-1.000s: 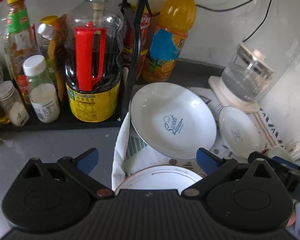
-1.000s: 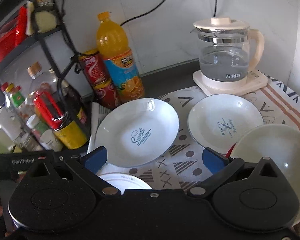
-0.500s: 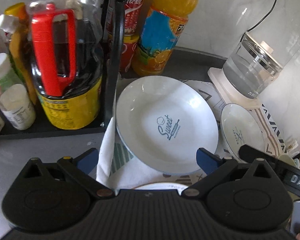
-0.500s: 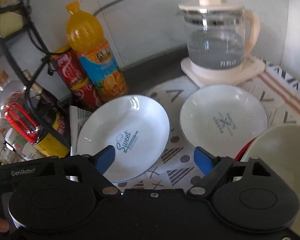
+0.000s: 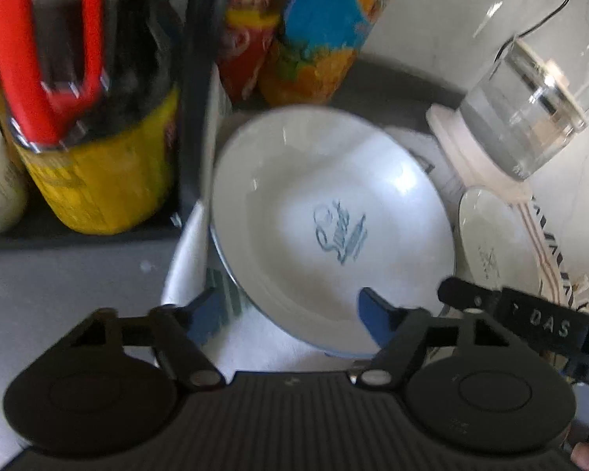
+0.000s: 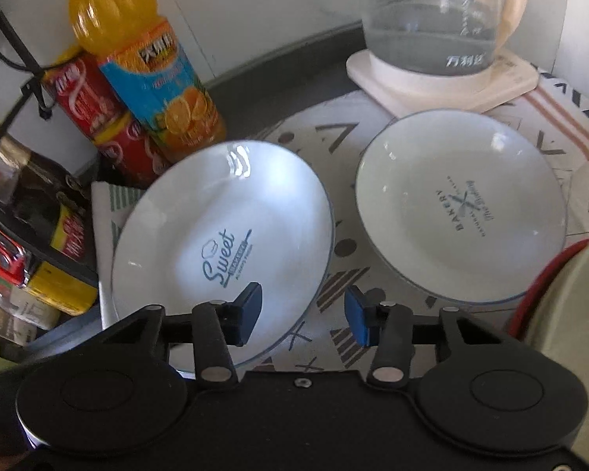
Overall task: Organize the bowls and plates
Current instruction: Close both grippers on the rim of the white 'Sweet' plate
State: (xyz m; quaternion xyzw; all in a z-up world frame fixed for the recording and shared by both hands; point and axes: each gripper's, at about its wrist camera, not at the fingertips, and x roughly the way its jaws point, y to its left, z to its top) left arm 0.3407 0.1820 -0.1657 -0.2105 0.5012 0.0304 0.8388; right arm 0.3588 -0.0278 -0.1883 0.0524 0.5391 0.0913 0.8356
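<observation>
A white plate printed "Sweet" [image 5: 326, 216] [image 6: 224, 235] lies tilted on a patterned cloth [image 6: 333, 137]. My left gripper [image 5: 292, 316] straddles its near left rim. One blue pad is over the plate and the other is outside it above the cloth; the jaws are closing and neither pad presses the rim. My right gripper [image 6: 303, 314] straddles the plate's near right rim the same way, jaws closing, pads apart from the rim. A second white plate printed "Bakery" [image 6: 459, 212] [image 5: 491, 243] lies to the right. A pale green bowl [image 6: 569, 333] sits at the right edge.
A glass kettle [image 6: 432, 27] [image 5: 530, 117] stands on its base behind the plates. An orange juice bottle [image 6: 145, 66] and red cans [image 6: 98, 117] stand at the back left. A black rack with a dark sauce bottle [image 5: 78, 98] borders the plate's left side.
Both grippers have come down and closer to the "Sweet" plate. Their jaws have narrowed around its near rim. The small plate at the bottom of the views has left view.
</observation>
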